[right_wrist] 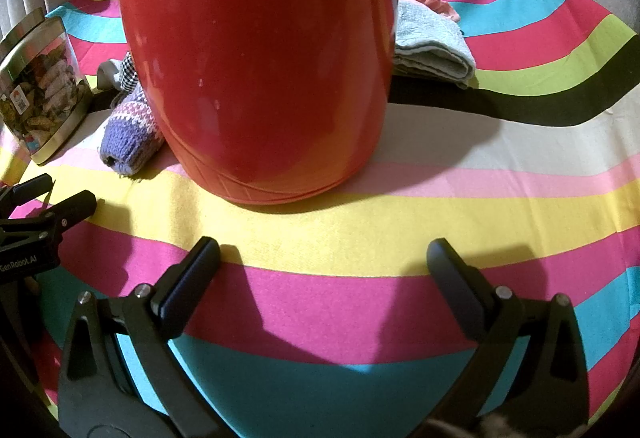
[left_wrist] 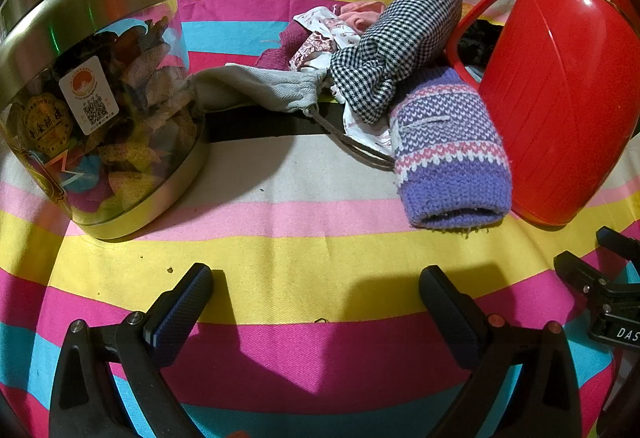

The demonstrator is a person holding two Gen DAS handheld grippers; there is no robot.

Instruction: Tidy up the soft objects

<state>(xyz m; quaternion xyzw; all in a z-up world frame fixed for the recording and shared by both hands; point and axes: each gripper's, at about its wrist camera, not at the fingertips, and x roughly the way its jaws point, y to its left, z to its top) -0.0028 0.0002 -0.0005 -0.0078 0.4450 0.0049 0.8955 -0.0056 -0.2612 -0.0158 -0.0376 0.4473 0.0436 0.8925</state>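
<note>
**Both claws spread, soft pile ahead**

The left gripper (left_wrist: 316, 278) hangs with fingers apart, holding nothing; the purple knit piece (left_wrist: 450, 153) lies ahead to its right, touching the red bucket (left_wrist: 560, 97). The right gripper (right_wrist: 324, 252), likewise spread and empty, faces that bucket, knit piece ahead-left.

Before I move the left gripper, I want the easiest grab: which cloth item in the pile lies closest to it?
The purple knitted piece, striped pink and white, beside the red bucket. It lies nearer than the checked cloth and the grey drawstring bag.
</note>
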